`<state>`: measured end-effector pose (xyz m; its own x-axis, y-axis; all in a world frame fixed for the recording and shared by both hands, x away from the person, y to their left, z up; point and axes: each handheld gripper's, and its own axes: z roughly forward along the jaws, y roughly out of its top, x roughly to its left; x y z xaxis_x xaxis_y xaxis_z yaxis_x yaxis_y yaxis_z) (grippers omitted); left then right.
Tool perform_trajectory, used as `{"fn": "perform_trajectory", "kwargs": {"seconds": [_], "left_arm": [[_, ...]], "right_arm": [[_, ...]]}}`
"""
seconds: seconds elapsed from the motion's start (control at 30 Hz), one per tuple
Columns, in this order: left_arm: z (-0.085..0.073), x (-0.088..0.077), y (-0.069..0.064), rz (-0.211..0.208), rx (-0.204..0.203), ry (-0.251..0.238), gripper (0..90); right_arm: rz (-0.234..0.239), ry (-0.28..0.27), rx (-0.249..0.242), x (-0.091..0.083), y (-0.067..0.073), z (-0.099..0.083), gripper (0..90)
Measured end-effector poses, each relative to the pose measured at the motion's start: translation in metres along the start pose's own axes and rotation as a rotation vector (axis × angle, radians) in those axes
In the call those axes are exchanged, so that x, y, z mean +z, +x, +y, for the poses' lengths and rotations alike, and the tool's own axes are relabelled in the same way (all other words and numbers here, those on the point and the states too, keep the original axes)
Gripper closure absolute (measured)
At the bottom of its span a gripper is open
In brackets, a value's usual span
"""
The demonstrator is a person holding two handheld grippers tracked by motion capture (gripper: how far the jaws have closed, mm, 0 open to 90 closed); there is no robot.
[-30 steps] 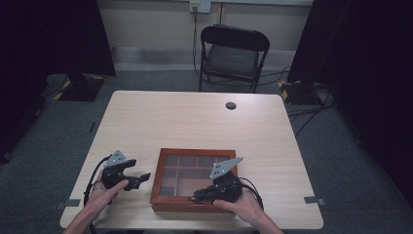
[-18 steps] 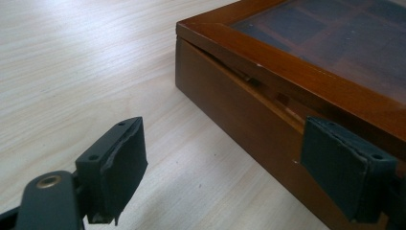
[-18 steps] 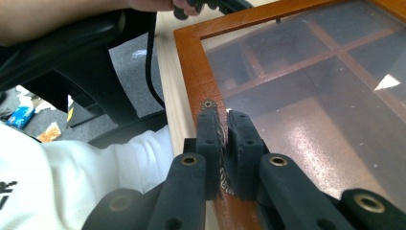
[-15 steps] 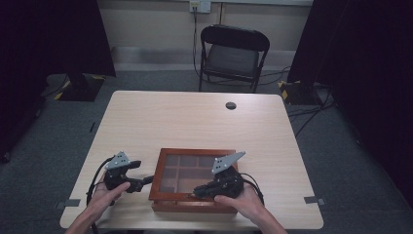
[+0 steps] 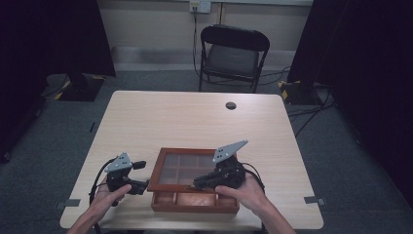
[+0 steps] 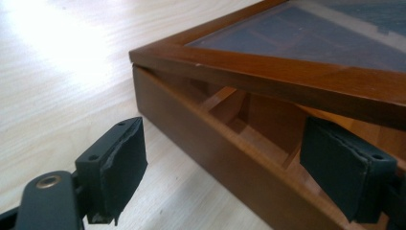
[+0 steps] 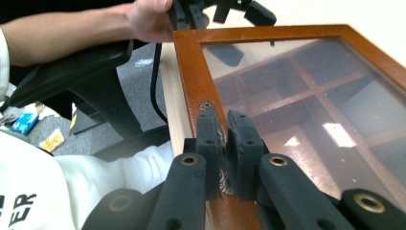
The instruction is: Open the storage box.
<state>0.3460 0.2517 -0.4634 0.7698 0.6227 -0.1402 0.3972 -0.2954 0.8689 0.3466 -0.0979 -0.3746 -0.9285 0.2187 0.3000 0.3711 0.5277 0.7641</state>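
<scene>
A brown wooden box with a glass lid sits at the near edge of the table. My right gripper is shut on the front rail of the lid, by a small metal fitting, and the lid's front edge stands a little above the base. In the right gripper view the jaws pinch that rail. My left gripper is open beside the box's left front corner. In the left gripper view its jaws straddle the corner, with the lid lifted off the base wall.
The light wooden table carries a small black round cap near its far edge. A black folding chair stands beyond it. Dark curtains and floor cables flank both sides.
The lid's front edge has come up off the base in the right gripper's hold, showing the front compartments. The left gripper has barely moved.
</scene>
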Motion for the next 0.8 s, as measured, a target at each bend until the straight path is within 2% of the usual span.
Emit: {"fn": "perform_trajectory", "kwargs": {"seconds": [0.13, 0.2, 0.37, 0.4, 0.47, 0.57, 0.8], "left_arm": [[0.006, 0.001, -0.006, -0.011, -0.024, -0.029, 15.7], [0.009, 0.003, -0.009, 0.007, 0.016, -0.028, 15.6], [0.010, 0.005, -0.011, 0.015, 0.027, -0.030, 15.8], [0.011, 0.005, -0.011, 0.014, 0.025, -0.039, 15.9], [0.011, 0.005, -0.011, 0.013, 0.029, -0.039, 15.9], [0.011, 0.005, -0.010, 0.009, 0.028, -0.042, 15.6], [0.014, 0.005, -0.010, 0.011, 0.033, -0.050, 15.7]], "right_arm": [[0.007, -0.001, 0.013, -0.001, -0.001, 0.002, 84.7], [0.007, -0.013, 0.026, -0.001, -0.002, 0.002, 84.6], [-0.002, -0.011, 0.008, -0.001, 0.000, 0.001, 84.1], [-0.004, -0.019, 0.008, -0.001, 0.000, 0.001, 81.6], [-0.007, -0.025, 0.018, -0.003, 0.000, 0.000, 68.9], [-0.026, -0.044, 0.027, -0.008, 0.002, -0.002, 58.5], [-0.078, -0.091, 0.051, -0.026, 0.000, -0.019, 42.3]]}}
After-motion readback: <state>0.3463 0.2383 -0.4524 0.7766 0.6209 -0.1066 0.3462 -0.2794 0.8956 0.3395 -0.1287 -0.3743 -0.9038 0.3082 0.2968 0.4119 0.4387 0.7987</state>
